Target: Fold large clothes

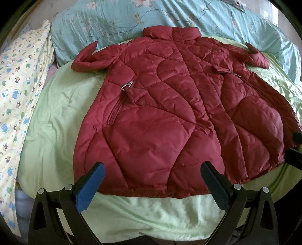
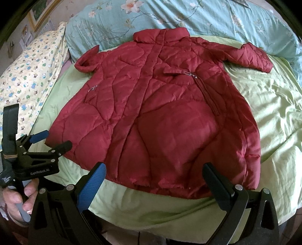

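Observation:
A dark red quilted jacket lies flat and front up on a light green sheet, collar far, hem near; it also shows in the right wrist view. Both sleeves are bent near the shoulders. My left gripper is open and empty, just above the hem's left part; it also shows in the right wrist view at the hem's left corner. My right gripper is open and empty above the hem's right part. Only its edge shows in the left wrist view.
A teal floral quilt lies folded behind the collar. A yellow patterned pillow lies at the left. The green sheet stretches to the right of the jacket. The bed's near edge runs just below the hem.

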